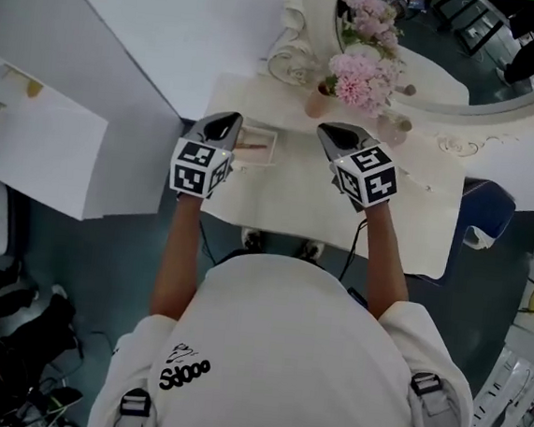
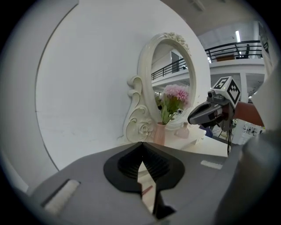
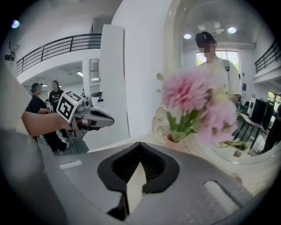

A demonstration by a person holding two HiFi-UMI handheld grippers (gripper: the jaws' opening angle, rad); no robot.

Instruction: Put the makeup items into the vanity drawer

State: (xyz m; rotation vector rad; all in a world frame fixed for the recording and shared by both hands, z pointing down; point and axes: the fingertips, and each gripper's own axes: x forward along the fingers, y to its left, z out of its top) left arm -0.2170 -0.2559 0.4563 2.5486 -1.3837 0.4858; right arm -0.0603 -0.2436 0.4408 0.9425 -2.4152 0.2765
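Now | surface [image 1: 415, 241]: I see an oval mirror [image 1: 466, 100] at back edge, pink flowers [image 1: 360, 76] before it | tray [image 1: 273, 148] of makeup items [image 1: 252, 146] near left edge | left gripper [image 1: 229, 120], right gripper [image 1: 329, 131]: both jaws clenched, empty

the vanity table [image 1: 415, 233] is standing before the person, with the mirror [image 1: 470, 58] rising at its 1 o'clock. the vase [image 1: 317, 101] is sitting at 12 o'clock, in front of the mirror, and a small bottle [image 1: 392, 131] is standing near its right. a tray [image 1: 259, 151] is lying at 11 o'clock, just beside the left gripper [image 1: 227, 121]. the right gripper [image 1: 331, 131] is hovering near the vase.
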